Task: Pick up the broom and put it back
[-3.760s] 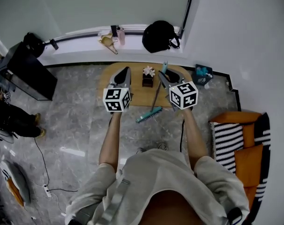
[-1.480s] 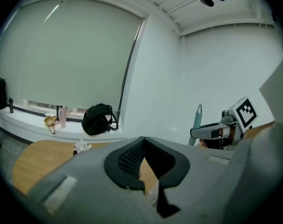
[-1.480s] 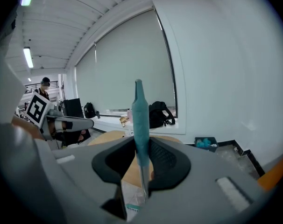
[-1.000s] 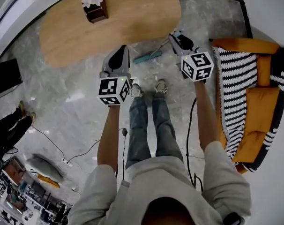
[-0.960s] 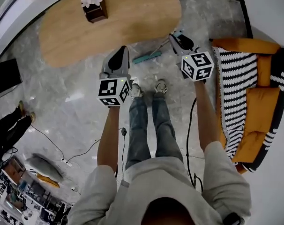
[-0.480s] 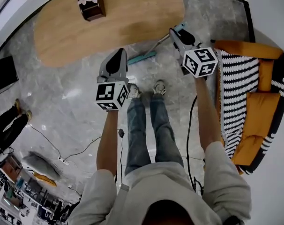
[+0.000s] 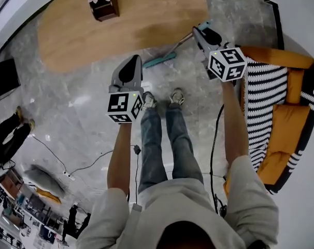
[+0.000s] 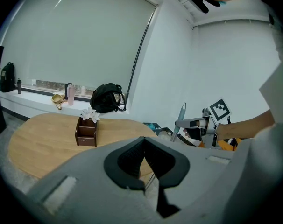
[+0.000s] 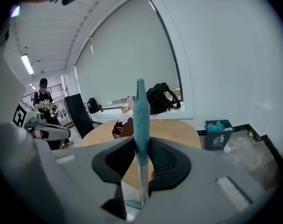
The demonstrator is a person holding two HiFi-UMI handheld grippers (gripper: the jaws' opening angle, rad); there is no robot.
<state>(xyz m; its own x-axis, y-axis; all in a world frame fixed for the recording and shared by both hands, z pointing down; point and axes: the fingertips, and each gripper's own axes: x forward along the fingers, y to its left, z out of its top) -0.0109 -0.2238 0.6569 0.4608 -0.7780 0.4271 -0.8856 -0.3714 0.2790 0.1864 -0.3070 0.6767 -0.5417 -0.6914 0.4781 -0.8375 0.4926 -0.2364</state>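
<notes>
The broom has a teal head (image 7: pixel 158 61) down on the marble floor beside the wooden table (image 7: pixel 95 25), and a thin handle that slants up to my right gripper (image 7: pixel 201 30). In the right gripper view the teal upper handle (image 9: pixel 141 111) stands upright between the pads, with my right gripper (image 9: pixel 141 146) shut on it. The broom head (image 9: pixel 133 204) shows far below. My left gripper (image 7: pixel 132 60) hovers over the floor left of the broom. Seen from the left gripper view, this left gripper (image 8: pixel 144 143) has its jaws together and nothing in them.
A brown box with white flowers (image 7: pixel 100 1) sits on the table. An orange and striped sofa (image 7: pixel 281 113) stands at the right. My shoes (image 7: pixel 175 95) are below the grippers. A black backpack (image 9: pixel 160 97) lies on the window sill, with a small bin (image 9: pixel 217 134) by the wall.
My right gripper has carried the broom handle to the right, closer to the sofa. The left gripper has sunk a little. The head camera now looks more steeply down.
</notes>
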